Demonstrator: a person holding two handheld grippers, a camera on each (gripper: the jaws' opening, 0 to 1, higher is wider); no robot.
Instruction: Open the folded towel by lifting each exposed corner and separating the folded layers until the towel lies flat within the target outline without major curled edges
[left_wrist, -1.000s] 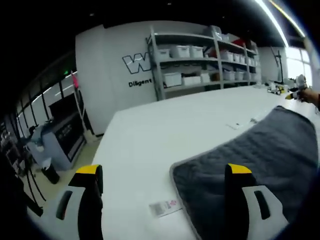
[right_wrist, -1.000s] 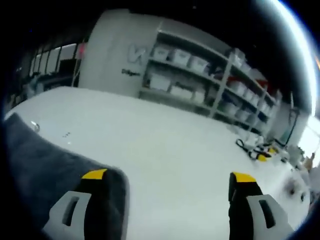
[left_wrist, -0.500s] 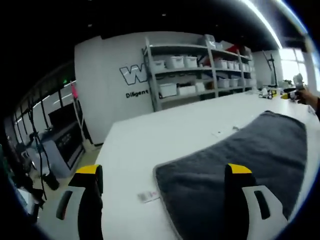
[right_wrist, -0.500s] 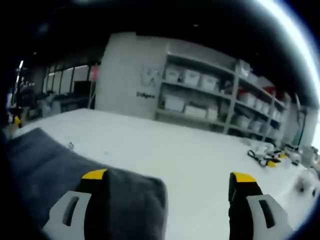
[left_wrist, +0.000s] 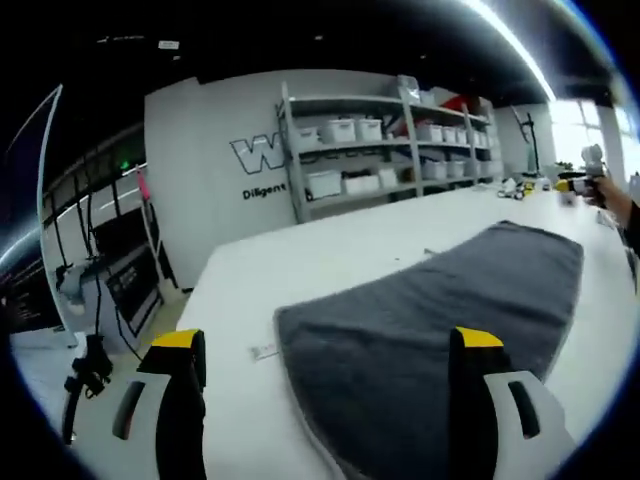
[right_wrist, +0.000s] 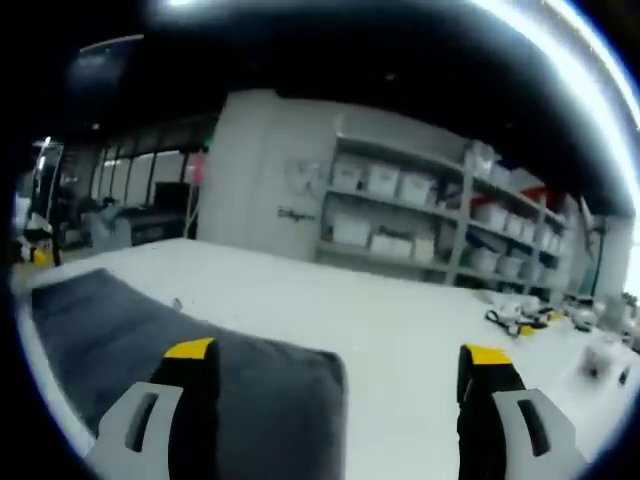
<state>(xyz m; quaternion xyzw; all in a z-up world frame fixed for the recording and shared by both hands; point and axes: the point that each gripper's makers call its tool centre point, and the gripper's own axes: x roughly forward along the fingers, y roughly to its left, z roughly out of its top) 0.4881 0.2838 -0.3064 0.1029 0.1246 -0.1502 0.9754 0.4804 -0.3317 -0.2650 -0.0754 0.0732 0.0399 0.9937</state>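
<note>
A broad white table (left_wrist: 330, 250) carries a dark grey towel (left_wrist: 420, 320) that lies spread across it, one rounded corner nearest the left gripper (left_wrist: 325, 345) and its far end running off to the right toward the table's far side. In the left gripper view a small white label (left_wrist: 263, 351) lies on the table just beside the towel's near left corner. Both of that gripper's yellow-tipped jaws stand wide apart above the table and grasp nothing; the right-hand jaw sits over the towel, but whether it touches the cloth cannot be told. In the right gripper view the same towel (right_wrist: 150, 350) stretches from the near left away to the far left, its squared corner ending between the jaws of the right gripper (right_wrist: 340, 352). Those jaws are likewise spread wide and hold nothing, the left one in front of the towel, the right one over bare table (right_wrist: 400, 330). Farther off, small yellow and black items (right_wrist: 520, 322) rest at the table's far right edge. Beyond the table stands a white wall with dark lettering (left_wrist: 262, 165) and a grey shelving rack (left_wrist: 390, 150) loaded with pale storage bins.
</note>
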